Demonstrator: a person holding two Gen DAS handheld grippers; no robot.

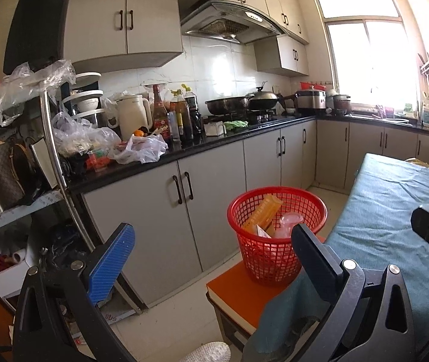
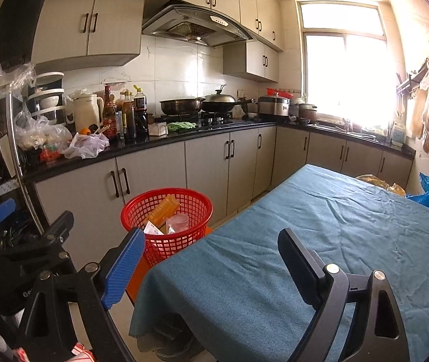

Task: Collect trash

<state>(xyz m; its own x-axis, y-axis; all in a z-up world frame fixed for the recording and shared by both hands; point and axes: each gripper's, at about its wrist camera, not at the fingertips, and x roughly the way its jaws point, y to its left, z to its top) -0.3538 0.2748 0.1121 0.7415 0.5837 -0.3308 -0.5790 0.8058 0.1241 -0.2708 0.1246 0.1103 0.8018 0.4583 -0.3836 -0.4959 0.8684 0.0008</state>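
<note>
Both pairs of fingers spread wide, nothing between them. Left gripper point(image 1: 211, 241) low in its frame, blue pad at lower left, black finger at lower centre-right, just overlapping the near wall of the red basket point(image 1: 274, 241). Right gripper point(image 2: 211, 253) low centre of its own view, open over the near end of the blue tablecloth point(image 2: 320, 226), empty too.

Basket sitting centre-right in the left view, on an orange stool point(image 1: 235, 295) pushed against the table edge. Already holding trash: an orange box point(image 1: 262, 214) leaning upright, a clear plastic cup point(image 1: 287, 223) beside it, a white scrap point(image 1: 264, 232) at the front.

Cloth looking bare across the middle of the right view; only a yellowish bag point(image 2: 377, 182) and a blue bag point(image 2: 428, 190) at the far right edge, too small to judge as trash or not.

Looks close to finished, or between picks. To do the next one well: scan the cloth first, choose one item, approach low and level with fingers kept apart, close only once the piece sits between the pads. Crinkly bags likely to slip, so pinch a bunched fold. Release above the basket mouth, clear of the leaning box, to avoid tipping the light basket off the stool.
</note>
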